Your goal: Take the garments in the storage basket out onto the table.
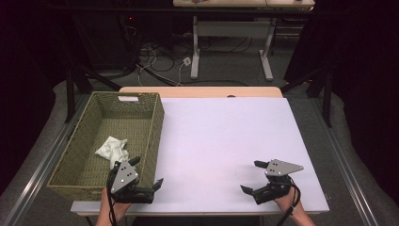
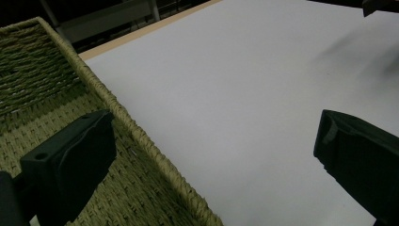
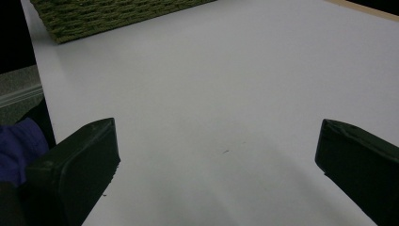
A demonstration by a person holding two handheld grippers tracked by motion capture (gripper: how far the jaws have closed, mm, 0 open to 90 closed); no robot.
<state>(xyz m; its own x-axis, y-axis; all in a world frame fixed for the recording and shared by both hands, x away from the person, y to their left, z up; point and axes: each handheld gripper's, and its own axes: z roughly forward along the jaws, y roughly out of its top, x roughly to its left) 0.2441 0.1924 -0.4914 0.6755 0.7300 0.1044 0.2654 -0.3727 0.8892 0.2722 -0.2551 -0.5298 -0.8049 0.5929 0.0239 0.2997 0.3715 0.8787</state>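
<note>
A: The table (image 1: 226,141) is being taken in first: a white top, with the basket (image 1: 75,181) being used as the landmark at its left.

B: And the basket itself?

A: A woven, long box, open at the top. A crumpled white cloth (image 1: 112,149) is being held inside it, near its right wall and toward its near end, touched by nothing.

B: The grippers?

A: The left gripper (image 1: 146,173) is being held over the basket's near right corner, jaws spread wide and empty; in the left gripper view one jaw is being seen over the weave (image 2: 136,197), the other over the white top. The right gripper (image 1: 251,176) is being held well to the right of the basket, above bare table, its jaws also wide apart with nothing between them.

B: So which step is being judged as in hand?

A: Probably the cloth is being gone for by the left gripper. To be done well, the gripper is best being lifted clear of the basket's rim, then carried inward and lowered straight over the cloth's highest fold, so that the wall is not being caught by the outer jaw. The jaws should be kept wide until cloth is being straddled, then closed on a thick bunch, not a loose edge.
</note>
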